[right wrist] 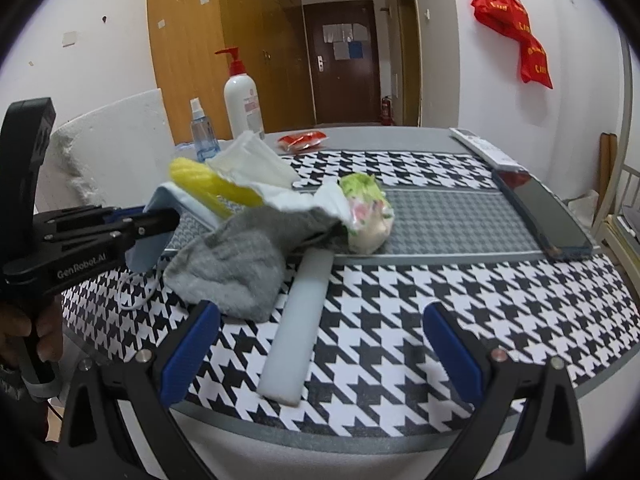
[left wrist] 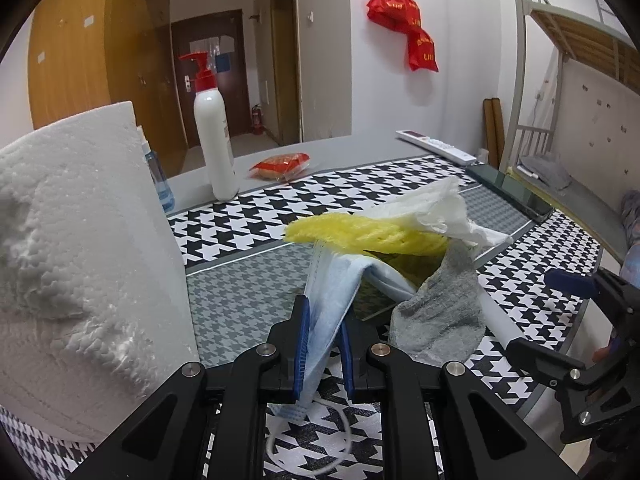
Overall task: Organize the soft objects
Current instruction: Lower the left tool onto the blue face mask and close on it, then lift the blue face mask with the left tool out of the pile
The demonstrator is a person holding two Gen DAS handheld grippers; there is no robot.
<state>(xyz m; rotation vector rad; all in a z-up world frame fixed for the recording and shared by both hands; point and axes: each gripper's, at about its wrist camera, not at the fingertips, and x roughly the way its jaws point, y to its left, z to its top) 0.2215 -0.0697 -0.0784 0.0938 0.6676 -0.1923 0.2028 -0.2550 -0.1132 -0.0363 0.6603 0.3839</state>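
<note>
We see the left gripper [left wrist: 324, 344] clamped on the blue face mask [left wrist: 334, 300]; only the right wrist view shows the right gripper [right wrist: 320, 356] apart, near the grey sock [right wrist: 236, 268].

Left claw [left wrist: 323, 344] pinched closed; right claw [right wrist: 320, 356] spread wide.

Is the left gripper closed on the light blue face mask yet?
Yes, shut on it: the left gripper has its blue pads pinching the light blue face mask, whose ear loop trails below.
</note>
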